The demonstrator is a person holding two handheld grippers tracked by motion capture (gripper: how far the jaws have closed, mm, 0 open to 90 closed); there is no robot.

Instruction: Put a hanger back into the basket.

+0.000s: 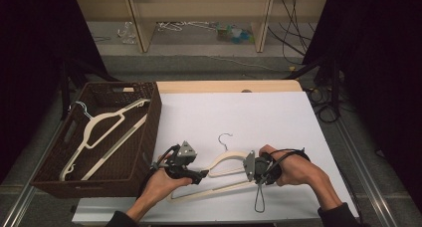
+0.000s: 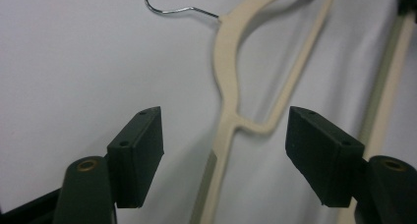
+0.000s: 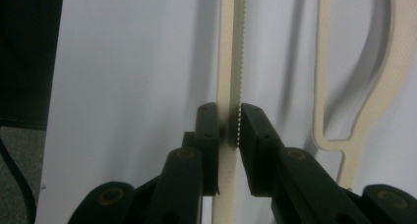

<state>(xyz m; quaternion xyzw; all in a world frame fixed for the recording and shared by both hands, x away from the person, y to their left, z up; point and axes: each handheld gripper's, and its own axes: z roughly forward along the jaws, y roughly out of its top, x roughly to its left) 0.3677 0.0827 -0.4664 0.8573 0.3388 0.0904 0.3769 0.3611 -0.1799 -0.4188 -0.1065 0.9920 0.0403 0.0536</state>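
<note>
Hanger [image 1: 226, 168] lies near tabletop's front edge. Your right gripper [image 3: 229, 128] is clamped on its bottom bar; left gripper [image 2: 223, 150] gapes over the shoulder w/o contact. Center left, then squeeze.

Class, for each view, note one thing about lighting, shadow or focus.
High view: dim, dark surroundings, white table brightest. Left gripper view: the open left tongs look soft, hanger casts a faint shadow. Right gripper view: right tongs on the hanger's bar, shadow alongside.

Basket [image 1: 149, 132] blocks left; table [image 1: 259, 117] beyond open.
</note>
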